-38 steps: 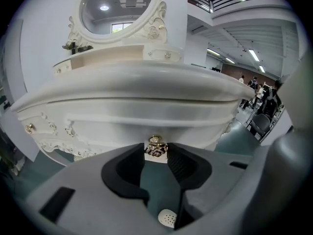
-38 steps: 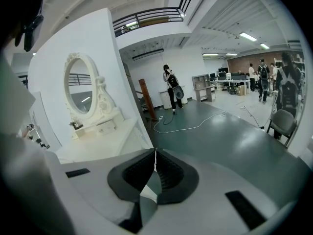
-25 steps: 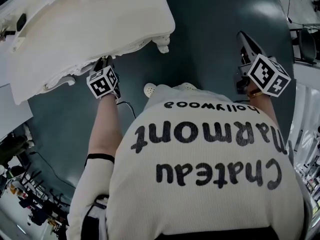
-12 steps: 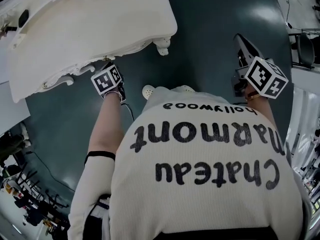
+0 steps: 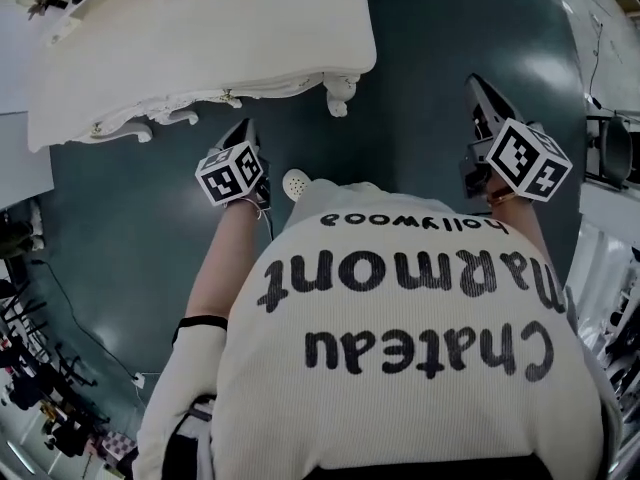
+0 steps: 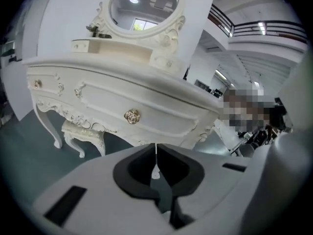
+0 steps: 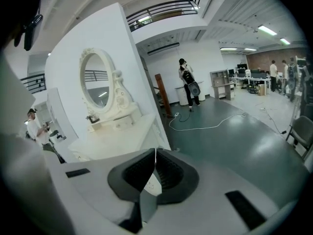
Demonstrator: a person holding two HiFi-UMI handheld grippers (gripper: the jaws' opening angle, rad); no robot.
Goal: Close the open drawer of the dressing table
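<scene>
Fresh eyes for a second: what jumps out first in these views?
The white carved dressing table with its oval mirror fills the left gripper view, a gold rose-shaped knob on its drawer front. In front of it, the left gripper is closing its jaws on nothing; the right gripper, off to the table's side, is shut and empty.

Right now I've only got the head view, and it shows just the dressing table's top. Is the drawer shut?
Observer: In the left gripper view the drawer with the gold knob sits flush with the dressing table front; it looks shut.
Operator: And the left gripper?
Observer: The left gripper faces that drawer, clear of it; its fingers are closing with nothing between them.
Operator: The right one?
Observer: On the right gripper the fingers are together, empty.
</scene>
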